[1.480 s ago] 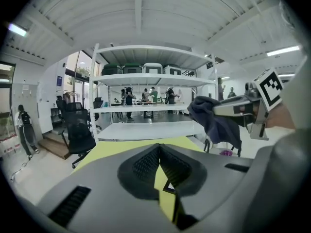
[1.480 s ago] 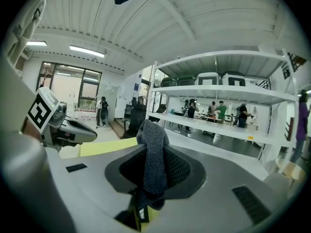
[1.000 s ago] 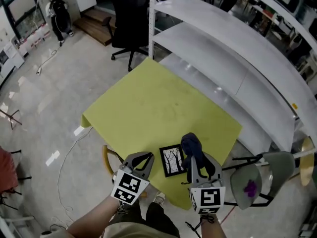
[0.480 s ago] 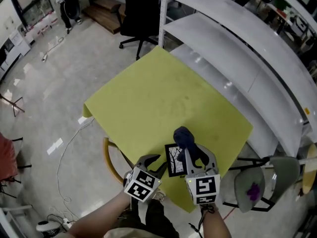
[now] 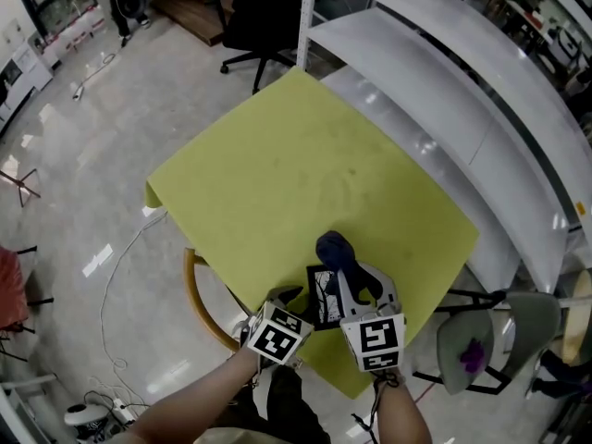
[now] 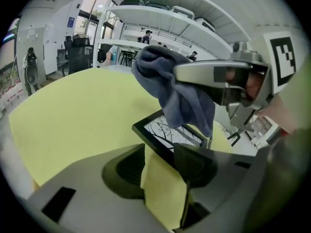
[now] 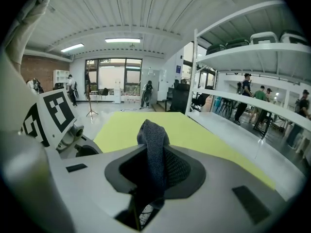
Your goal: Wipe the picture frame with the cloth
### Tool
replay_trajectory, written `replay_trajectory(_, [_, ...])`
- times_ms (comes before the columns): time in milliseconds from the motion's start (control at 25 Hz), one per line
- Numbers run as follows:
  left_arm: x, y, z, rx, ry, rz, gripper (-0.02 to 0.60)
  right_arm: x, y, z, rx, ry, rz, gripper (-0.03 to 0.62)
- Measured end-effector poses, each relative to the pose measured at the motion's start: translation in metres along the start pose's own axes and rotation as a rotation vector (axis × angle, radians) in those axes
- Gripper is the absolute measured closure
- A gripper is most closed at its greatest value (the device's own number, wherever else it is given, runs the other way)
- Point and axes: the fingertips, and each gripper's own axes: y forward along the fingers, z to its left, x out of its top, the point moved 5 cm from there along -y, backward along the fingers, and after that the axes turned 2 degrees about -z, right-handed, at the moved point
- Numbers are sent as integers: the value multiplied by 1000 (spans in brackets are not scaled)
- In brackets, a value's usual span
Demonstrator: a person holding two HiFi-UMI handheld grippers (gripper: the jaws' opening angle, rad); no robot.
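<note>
1. Now the left gripper (image 5: 289, 301) has just been opening its jaws wide; the picture frame's (image 5: 322, 296) edge, at the bench's (image 5: 305, 165) near side, sits between them.
2. The right gripper (image 5: 354, 276) clamps the cloth (image 5: 335, 249), which hides part of the frame.

The black rectangular picture frame (image 5: 321, 296) lies flat on the yellow-green square table (image 5: 296, 174), near its closest corner; the dark blue knitted cloth (image 5: 333, 248), pinched in the right gripper (image 5: 350, 271), hangs above the frame's far end; the left gripper (image 5: 289, 297), jaws just opening with the frame's edge before their gap, sits at the frame's left; white curved shelves (image 5: 435, 91) run along the table's right; a black office chair (image 5: 259, 17) stands beyond its far corner.
</note>
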Motion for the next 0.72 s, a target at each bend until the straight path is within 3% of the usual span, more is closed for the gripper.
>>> replay_trajectory(160, [-4,11,2,-6,-51,34,369,-8,13,9,88,-51,28,508])
replay_trajectory(560, [-6,10,1,-9,-60,31,369,-37,47,46,357,-183,149,510])
replay_trajectory(720, [-5,9,1,-6,-67,25,370,-52,52,52,411,-228,208,511])
